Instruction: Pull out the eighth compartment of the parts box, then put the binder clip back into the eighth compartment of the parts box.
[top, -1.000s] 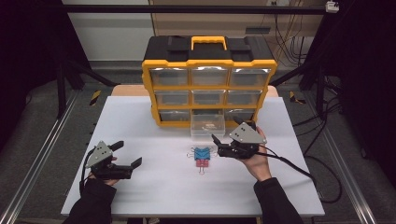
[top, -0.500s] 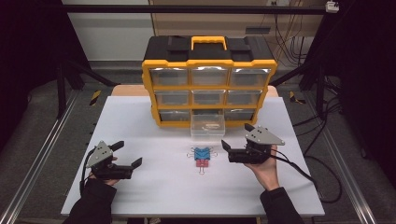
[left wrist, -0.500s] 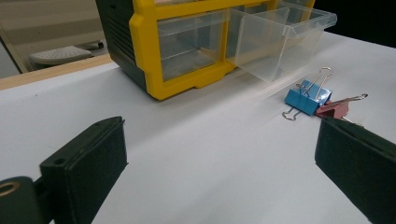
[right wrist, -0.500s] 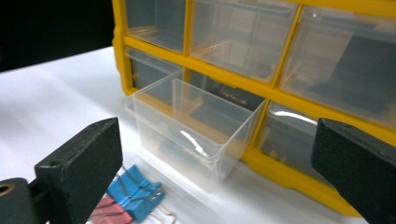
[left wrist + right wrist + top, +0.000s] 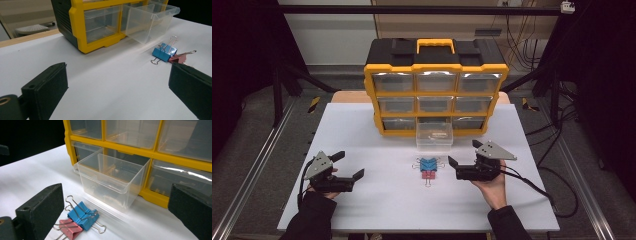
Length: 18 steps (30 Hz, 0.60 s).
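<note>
A blue binder clip and a pink binder clip lie touching on the white table, just in front of a clear drawer pulled out of the yellow cabinet's bottom row. My right gripper rests low, right of the clips, open and empty, and its jaws have just been opening. In the right gripper view the blue clip and pink clip sit by the left jaw, with the drawer ahead. My left gripper is open and empty at the table's left.
The cabinet has three rows of clear drawers and a black top with a yellow handle. From the left gripper the blue clip, pink clip and drawer lie far right. Dark frame rails flank the table.
My right gripper has drawn back to the right of the clips and sunk toward the table, with its jaws a little wider. The left gripper has stayed put.
</note>
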Tool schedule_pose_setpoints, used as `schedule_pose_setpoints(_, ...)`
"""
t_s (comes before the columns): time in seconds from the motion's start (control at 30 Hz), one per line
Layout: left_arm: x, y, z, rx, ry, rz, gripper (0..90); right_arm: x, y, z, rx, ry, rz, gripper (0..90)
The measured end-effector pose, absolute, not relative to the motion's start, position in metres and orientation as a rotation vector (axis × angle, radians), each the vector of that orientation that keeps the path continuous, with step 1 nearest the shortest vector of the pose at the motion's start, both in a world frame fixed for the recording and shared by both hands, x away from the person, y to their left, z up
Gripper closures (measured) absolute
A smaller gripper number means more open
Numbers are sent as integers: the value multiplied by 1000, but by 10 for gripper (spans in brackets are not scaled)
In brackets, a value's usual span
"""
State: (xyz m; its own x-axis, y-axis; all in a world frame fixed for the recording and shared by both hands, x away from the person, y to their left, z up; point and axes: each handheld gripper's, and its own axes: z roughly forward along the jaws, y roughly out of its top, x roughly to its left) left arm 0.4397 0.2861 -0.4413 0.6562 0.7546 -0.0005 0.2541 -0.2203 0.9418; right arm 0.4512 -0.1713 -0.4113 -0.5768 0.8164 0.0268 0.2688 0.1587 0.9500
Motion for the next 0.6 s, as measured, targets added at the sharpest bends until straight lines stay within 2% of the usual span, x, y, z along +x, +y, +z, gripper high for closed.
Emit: schedule_pose_setpoints(0.6, 440, 286, -442, 1781, 810, 570, 14, 461, -143, -431, 1048, 2041, 1376, 49)
